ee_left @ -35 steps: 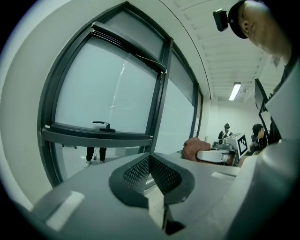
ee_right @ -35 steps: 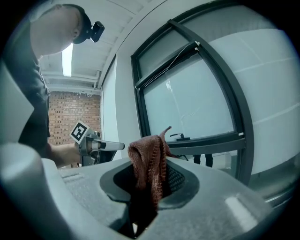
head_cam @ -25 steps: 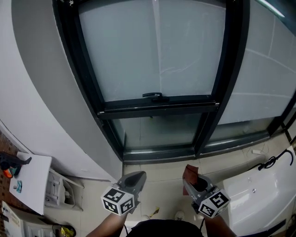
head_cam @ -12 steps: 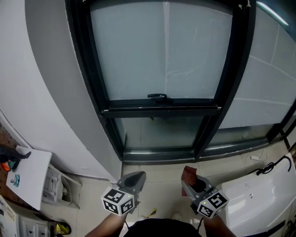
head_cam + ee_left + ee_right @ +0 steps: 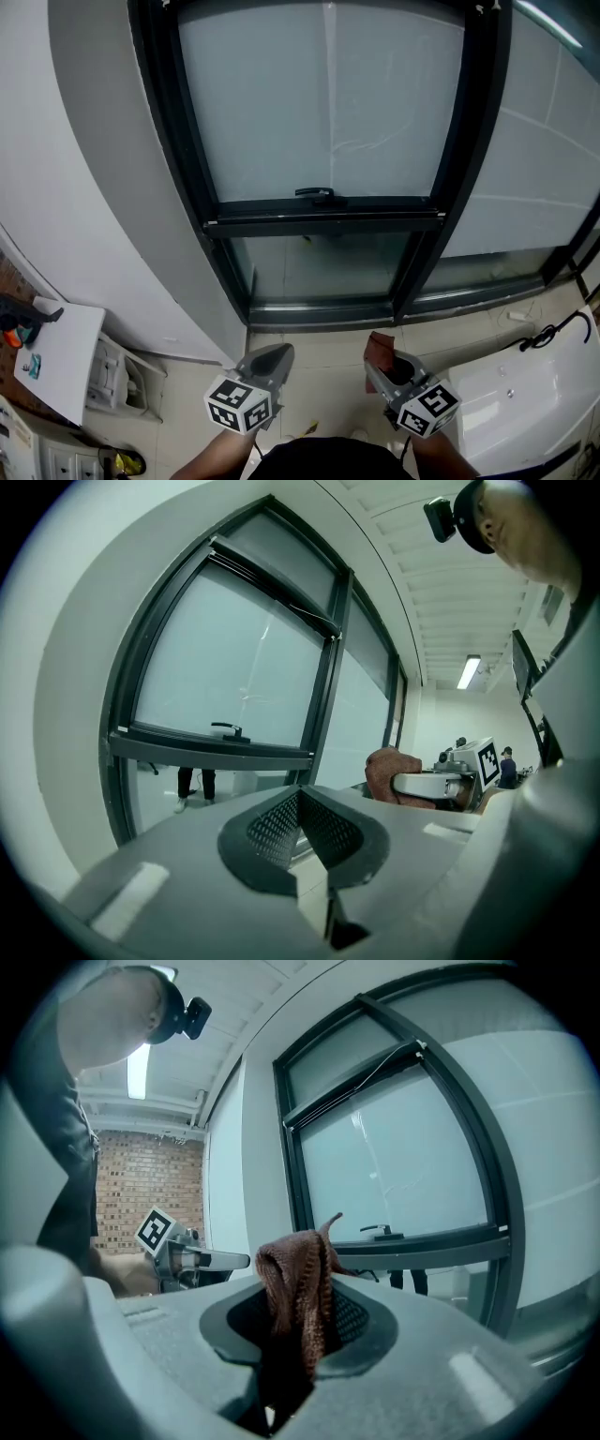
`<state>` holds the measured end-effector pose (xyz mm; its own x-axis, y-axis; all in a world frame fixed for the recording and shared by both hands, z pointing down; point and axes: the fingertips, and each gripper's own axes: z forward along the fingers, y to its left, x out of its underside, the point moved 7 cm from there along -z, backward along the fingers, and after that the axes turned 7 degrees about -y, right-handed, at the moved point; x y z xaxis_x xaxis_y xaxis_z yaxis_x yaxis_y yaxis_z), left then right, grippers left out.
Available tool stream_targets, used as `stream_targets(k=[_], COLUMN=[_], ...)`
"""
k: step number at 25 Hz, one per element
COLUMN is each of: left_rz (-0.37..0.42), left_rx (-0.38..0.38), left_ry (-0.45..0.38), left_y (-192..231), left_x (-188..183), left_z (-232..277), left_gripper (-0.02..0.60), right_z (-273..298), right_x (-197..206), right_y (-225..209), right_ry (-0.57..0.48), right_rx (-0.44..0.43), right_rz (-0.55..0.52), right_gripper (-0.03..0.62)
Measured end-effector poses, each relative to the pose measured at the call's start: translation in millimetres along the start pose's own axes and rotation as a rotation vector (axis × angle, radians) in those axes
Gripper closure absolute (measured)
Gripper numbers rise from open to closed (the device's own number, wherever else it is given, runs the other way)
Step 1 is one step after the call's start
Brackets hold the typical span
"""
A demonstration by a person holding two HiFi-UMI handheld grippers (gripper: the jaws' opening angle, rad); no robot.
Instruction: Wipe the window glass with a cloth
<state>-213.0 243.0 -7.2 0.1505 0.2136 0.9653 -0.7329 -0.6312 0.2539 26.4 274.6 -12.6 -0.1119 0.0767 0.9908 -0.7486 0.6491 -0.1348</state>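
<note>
Head view: both grippers sit low and near, well apart from the window glass (image 5: 319, 112) at the far side. The left gripper (image 5: 267, 359) is on the left. The right gripper (image 5: 378, 364) is on the right, with a brown cloth (image 5: 380, 348) poking out.

Left gripper view: jaws pressed together, nothing in them.

Right gripper view: jaws pinched on the cloth, which sticks up clear of the glass.

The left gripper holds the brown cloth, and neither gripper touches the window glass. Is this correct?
No: the right gripper holds the cloth, as the right gripper view shows; the left gripper is shut and empty. Neither touches the window glass.
</note>
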Motion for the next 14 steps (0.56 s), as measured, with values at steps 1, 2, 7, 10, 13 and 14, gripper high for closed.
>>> stream_targets(k=[1, 2, 7, 10, 13, 14], left_rz=[0.000, 0.001, 0.000, -0.006, -0.010, -0.011], left_rx=[-0.003, -0.005, -0.016, -0.022, -0.021, -0.020], left_ry=[0.000, 0.001, 0.002, 0.005, 0.005, 0.005], left_y=[-0.6, -1.3, 0.4, 1.1, 1.0, 0.9], left_x=[0.0, 0.0, -0.5, 1.3, 3.2, 3.7], left_z=[-0.2, -0.4, -3.6, -6.5, -7.7, -7.9], left_gripper=[0.565, 0.565, 0.565, 0.565, 0.565, 0.565], right_z=[0.1, -0.1, 0.5, 0.7, 0.2, 0.0], right_x=[0.0, 0.4, 3.0, 4.8, 6.6, 7.2], right_y=[0.2, 0.6, 2.9, 4.9, 6.0, 6.2], right_ry=[-0.001, -0.001, 0.004, 0.011, 0.015, 0.016], right_rx=[-0.002, -0.005, -0.015, -0.016, -0.013, -0.012], right_rz=[0.002, 0.003, -0.001, -0.005, -0.008, -0.008], right_gripper=[0.517, 0.517, 0.517, 0.517, 0.517, 0.517])
